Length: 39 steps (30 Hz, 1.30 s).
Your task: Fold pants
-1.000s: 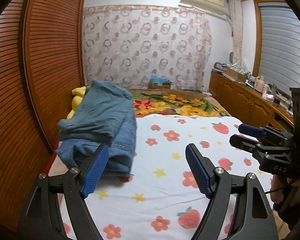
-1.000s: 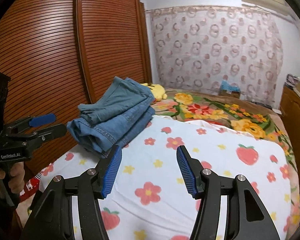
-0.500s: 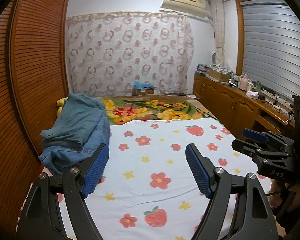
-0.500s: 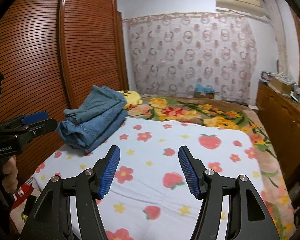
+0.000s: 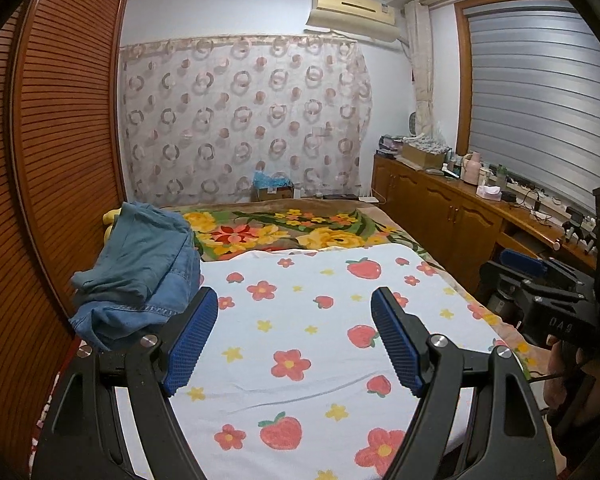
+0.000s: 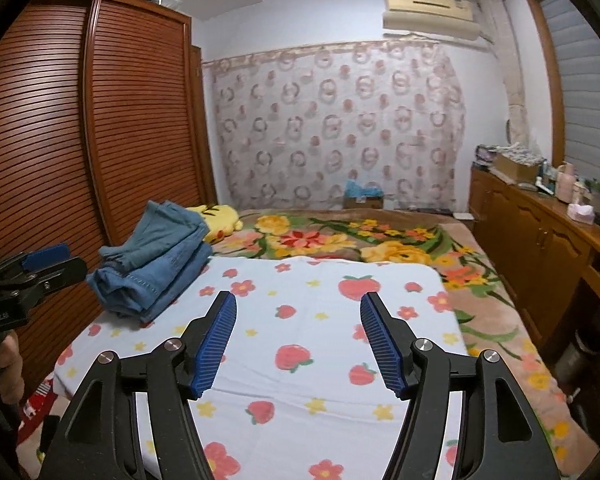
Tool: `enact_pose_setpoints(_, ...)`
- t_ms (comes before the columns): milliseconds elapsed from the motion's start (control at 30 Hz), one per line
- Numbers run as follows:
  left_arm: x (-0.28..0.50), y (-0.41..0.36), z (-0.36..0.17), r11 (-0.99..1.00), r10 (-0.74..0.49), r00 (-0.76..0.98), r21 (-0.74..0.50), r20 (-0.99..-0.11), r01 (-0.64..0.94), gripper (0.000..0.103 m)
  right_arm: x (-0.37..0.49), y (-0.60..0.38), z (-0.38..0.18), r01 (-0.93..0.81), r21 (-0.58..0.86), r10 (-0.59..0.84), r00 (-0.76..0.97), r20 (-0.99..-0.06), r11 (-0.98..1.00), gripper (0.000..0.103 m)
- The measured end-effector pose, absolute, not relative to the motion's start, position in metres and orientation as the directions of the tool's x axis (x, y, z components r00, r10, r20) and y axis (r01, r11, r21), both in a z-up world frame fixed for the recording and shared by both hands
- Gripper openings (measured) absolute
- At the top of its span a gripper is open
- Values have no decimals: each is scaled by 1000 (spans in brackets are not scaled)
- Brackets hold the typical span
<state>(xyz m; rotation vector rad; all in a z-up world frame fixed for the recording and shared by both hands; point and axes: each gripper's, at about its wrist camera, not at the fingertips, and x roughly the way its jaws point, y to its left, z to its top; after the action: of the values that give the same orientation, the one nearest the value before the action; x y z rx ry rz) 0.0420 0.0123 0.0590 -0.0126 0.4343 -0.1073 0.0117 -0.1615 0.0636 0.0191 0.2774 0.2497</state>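
Folded blue denim pants (image 5: 140, 268) lie stacked at the left edge of the bed, on the white flower-and-strawberry sheet (image 5: 300, 340); in the right wrist view the same pants (image 6: 156, 264) sit left of centre. My left gripper (image 5: 294, 336) stands open over the sheet, right of the pants and apart from them, with nothing between its blue pads. My right gripper (image 6: 298, 340) hangs over the middle of the sheet (image 6: 320, 320), its jaws opening with nothing between them. Each gripper shows at the edge of the other's view, held by a hand.
A slatted wooden wardrobe (image 5: 52, 160) runs along the bed's left side. A yellow plush toy (image 6: 222, 218) lies behind the pants. A floral blanket (image 6: 360, 240) covers the far bed. Wooden cabinets (image 5: 440, 212) with clutter stand on the right, and a curtain (image 5: 244, 120) hangs at the back.
Both grippers have drawn back and away from the pants, which now look smaller and farther left. The right gripper's jaws have widened a little. The pants have not moved.
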Motion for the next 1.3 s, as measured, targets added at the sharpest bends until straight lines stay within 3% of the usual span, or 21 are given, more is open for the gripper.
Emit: enact_pose_setpoints(1300,38,16,53,995,-96,896,-49,-433,83,80,2,-164,53,-224,46,228,941,-250,973,70)
